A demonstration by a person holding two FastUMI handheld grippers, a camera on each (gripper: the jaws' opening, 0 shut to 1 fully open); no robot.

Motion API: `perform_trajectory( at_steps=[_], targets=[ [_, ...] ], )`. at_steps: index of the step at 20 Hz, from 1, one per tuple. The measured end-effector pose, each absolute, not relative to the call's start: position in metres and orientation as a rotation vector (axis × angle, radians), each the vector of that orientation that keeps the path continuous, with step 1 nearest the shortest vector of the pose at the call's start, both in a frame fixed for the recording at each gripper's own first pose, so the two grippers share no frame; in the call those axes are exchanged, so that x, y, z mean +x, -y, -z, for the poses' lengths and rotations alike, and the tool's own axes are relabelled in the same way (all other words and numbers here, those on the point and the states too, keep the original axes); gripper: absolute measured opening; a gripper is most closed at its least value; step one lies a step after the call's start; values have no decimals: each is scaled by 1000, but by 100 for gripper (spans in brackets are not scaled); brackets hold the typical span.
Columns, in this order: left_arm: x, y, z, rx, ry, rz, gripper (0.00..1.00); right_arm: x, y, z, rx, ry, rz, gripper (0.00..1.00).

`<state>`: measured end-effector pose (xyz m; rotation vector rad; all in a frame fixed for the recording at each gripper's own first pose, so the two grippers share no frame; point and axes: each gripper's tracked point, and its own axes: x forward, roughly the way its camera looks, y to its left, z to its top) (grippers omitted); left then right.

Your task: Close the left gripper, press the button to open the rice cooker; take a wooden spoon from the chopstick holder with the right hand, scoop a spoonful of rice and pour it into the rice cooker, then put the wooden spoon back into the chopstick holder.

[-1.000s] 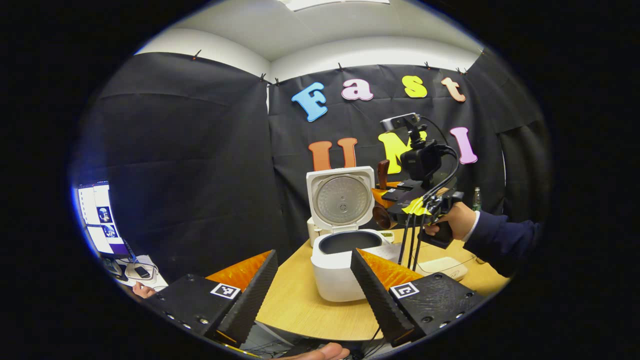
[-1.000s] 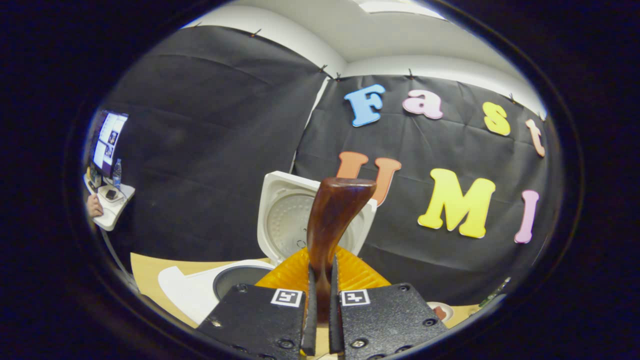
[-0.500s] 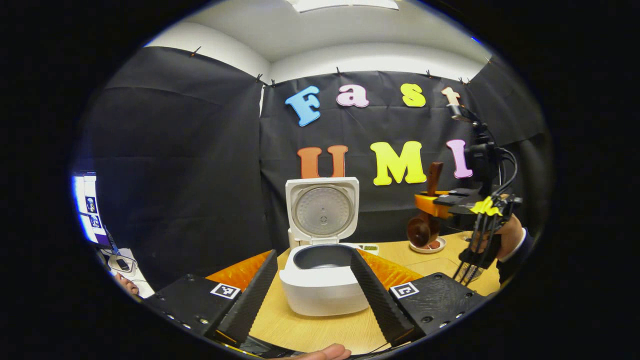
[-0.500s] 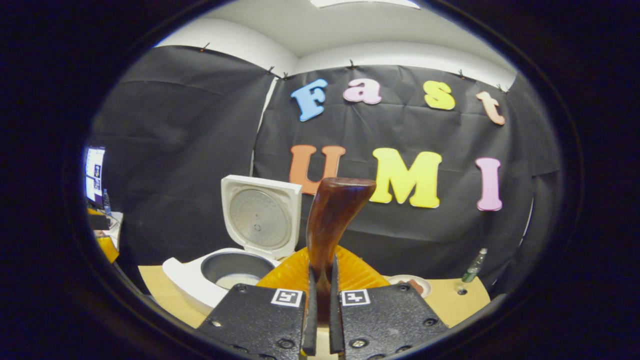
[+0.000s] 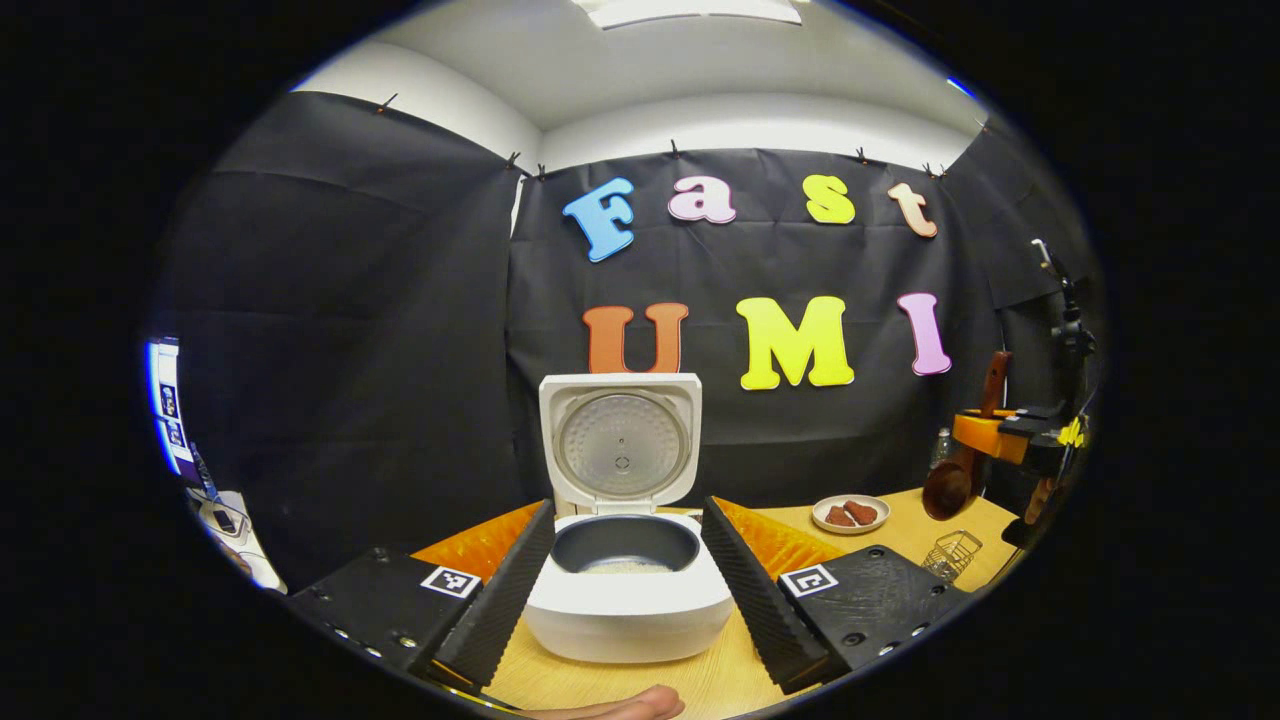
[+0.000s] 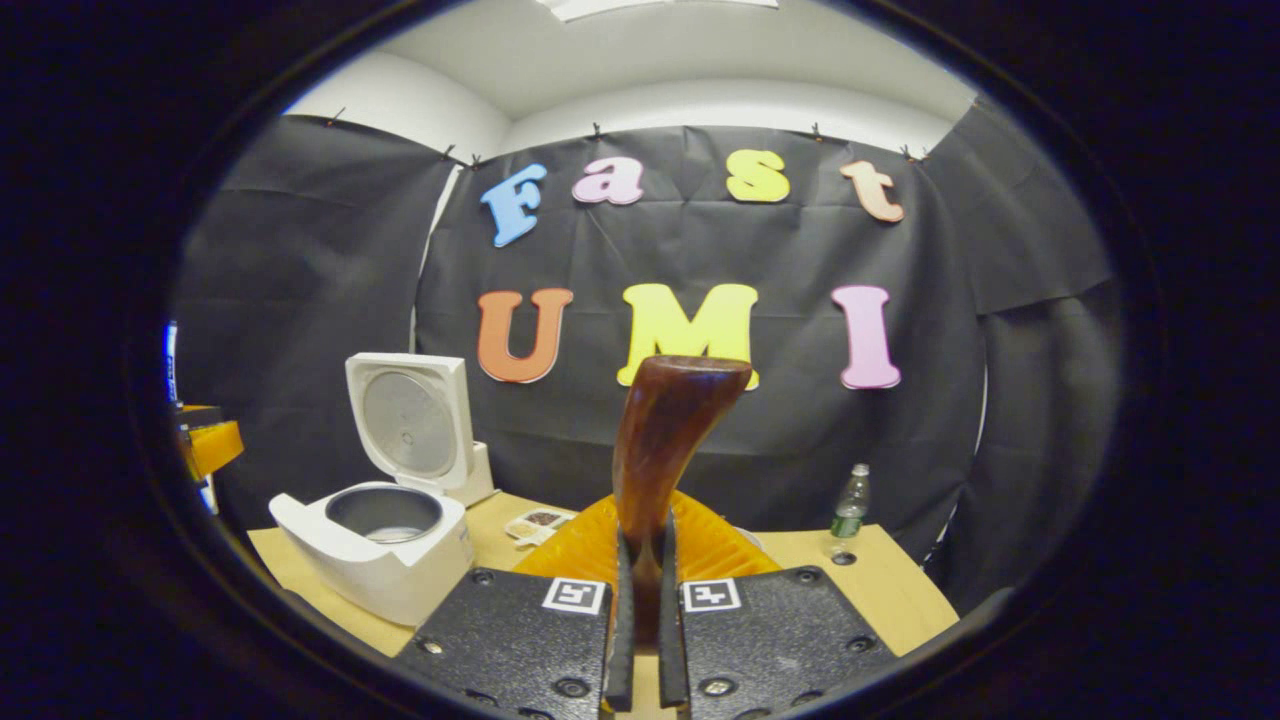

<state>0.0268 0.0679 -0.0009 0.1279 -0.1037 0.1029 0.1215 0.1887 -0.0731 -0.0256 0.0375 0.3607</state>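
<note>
Left gripper view tells the story pretty well: your right gripper (image 5: 1000,440) has swung from right over the rice cooker (image 5: 628,600) a second ago to way off on the cooker's right, past the little plate (image 5: 850,513) with the brown bits. The wooden spoon (image 5: 962,465) is riding along with it, bowl hanging down, and it's now hovering just above the wire chopstick holder (image 5: 952,553), which sits on the table (image 5: 900,530) well right of the cooker.

Right gripper view backs that up. The cooker (image 6: 385,545) has slid from dead ahead to far left, lid up, pot open. Your right gripper (image 6: 640,620) is clamped hard on the spoon's handle (image 6: 665,440), both fingers pressing on it, handle sticking up between them.

There's a pale layer in the bottom of the pot, so I'd say the pour is done and you're on the last leg: dropping the spoon back in the holder. You'll want the bowl lined up over the holder's opening before you let go, it's a light wire thing and could tip.

Your left gripper (image 5: 628,590) is just parked in front of the cooker, fingers spread wide, holding nothing.
</note>
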Motion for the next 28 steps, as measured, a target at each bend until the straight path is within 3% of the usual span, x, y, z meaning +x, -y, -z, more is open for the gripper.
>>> perform_trajectory(
  at_steps=[6, 19, 21, 22, 23, 25, 26, 28],
  targets=[
    [58, -60, -25, 135, 157, -105, 93, 126, -128, 86, -28, -47, -252, 16],
    [96, -60, -24, 126, 142, -88, 93, 173, -88, 182, 78, -236, -197, 19],
    [102, -58, -19, 114, 118, -71, 93, 179, -73, 189, 76, -259, -150, 29],
    [105, -57, -19, 108, 112, -62, 93, 186, -68, 191, 64, -254, -127, 55],
    [108, -58, -21, 103, 106, -60, 93, 183, -61, 186, 51, -236, -96, 71],
    [115, -63, -25, 99, 101, -64, 93, 176, -55, 172, 19, -203, -61, 76],
    [118, -67, -28, 100, 104, -69, 93, 169, -57, 165, 14, -189, -58, 87],
    [128, -73, -33, 110, 102, -79, 93, 156, -59, 154, 15, -170, -61, 99]
  ],
)
